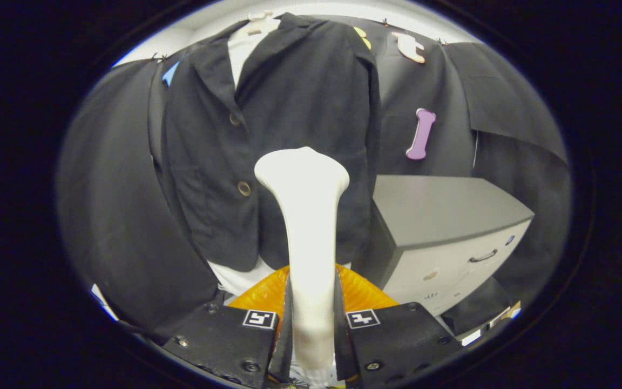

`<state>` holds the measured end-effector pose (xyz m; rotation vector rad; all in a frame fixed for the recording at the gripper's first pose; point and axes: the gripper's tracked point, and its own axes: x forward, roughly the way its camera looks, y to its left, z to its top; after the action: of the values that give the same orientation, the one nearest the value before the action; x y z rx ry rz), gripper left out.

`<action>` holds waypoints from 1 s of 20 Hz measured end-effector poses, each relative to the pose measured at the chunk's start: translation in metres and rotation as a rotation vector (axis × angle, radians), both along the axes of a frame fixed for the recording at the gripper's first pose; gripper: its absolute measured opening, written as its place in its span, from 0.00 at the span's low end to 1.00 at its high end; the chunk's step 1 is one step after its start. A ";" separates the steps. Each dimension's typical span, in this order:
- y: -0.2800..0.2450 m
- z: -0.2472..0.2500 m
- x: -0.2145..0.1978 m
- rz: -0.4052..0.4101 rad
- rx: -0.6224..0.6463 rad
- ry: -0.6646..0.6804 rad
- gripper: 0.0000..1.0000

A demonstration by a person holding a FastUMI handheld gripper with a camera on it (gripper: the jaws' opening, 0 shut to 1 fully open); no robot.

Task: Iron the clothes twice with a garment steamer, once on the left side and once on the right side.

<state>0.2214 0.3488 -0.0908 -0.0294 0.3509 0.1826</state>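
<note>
Fingers of the black two-finger gripper (311, 324) are closed on the smooth cream-white plastic garment steamer (305, 216), one pad pressing each side of its slim handle, so the tool is firmly held. From that grip the steamer rises straight ahead and flares into a broad, rounded head. An orange ribbed shape (362, 292) sits just beyond the fingers, behind the handle; what it is I cannot tell.

Beyond the head hangs the dark navy woven jacket (289, 124), worn over a white shirt (246, 40) and buttoned with two dull brass-coloured buttons (244, 188) down its front. The steamer head stands in front of the jacket's lower middle, a little right of the button line; whether it touches the cloth cannot be judged from this angle. No steam is visible.

To the right, near the jacket's hem, stands a grey cabinet with a curved drawer handle (451, 227).

As a judgement: the steamer is already in hand and raised to the garment, but nothing in the cloth shows a finished pass, so both the left stroke and the right stroke may remain to be done.
</note>
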 end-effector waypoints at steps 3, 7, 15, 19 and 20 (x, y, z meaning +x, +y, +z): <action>0.023 0.063 -0.011 0.036 0.023 -0.087 0.34; 0.059 0.137 -0.027 0.076 0.046 -0.212 0.34; 0.144 0.238 -0.037 0.148 0.074 -0.358 0.34; 0.188 0.265 -0.032 0.171 0.056 -0.403 0.34; 0.196 0.270 -0.027 0.166 0.049 -0.412 0.34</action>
<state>0.1943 0.5451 0.1796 -0.0467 -0.0679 0.3420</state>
